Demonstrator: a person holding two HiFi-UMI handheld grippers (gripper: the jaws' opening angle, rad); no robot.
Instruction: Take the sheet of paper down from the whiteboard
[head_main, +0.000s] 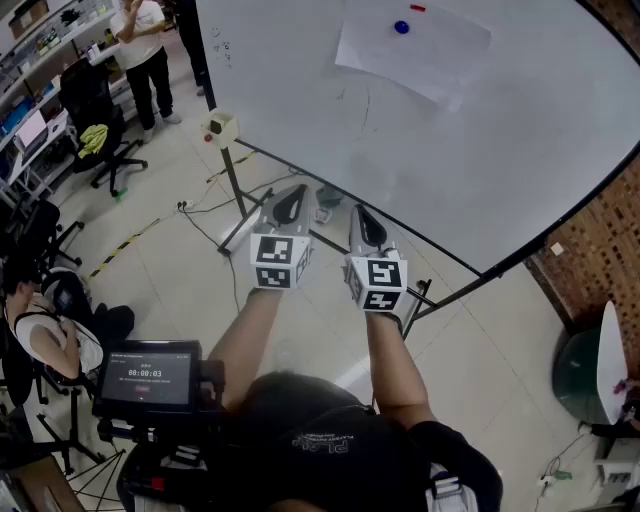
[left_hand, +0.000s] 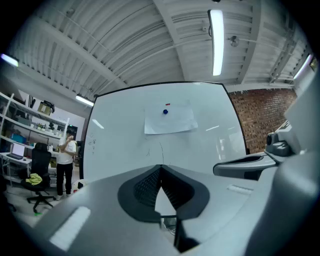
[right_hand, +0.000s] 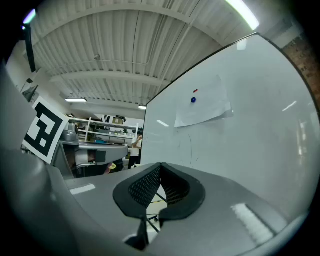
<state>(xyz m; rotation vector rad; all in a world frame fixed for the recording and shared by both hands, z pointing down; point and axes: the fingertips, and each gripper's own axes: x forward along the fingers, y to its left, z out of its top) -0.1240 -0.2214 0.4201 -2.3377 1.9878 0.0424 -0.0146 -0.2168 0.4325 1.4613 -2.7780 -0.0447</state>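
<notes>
Hanging high on the far white whiteboard (head_main: 500, 150), the white rectangular sheet of paper (head_main: 410, 45) carries a round blue magnet (head_main: 401, 27). The left hand-held gripper (head_main: 292, 196) and the right hand-held gripper (head_main: 363, 214) are closed, empty, well apart from it.

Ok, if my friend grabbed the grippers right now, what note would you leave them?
Left gripper: shut, empty, pointing at the whiteboard.
Right gripper: shut, empty, beside the left one.
Paper: high on the board, under a blue magnet, with a small red piece by its top edge. Both grippers are below it and well short of the board.
Done: nothing yet; the paper is untouched.
Left: reach up, open the jaws, probably free the magnet, then take the paper down.
</notes>
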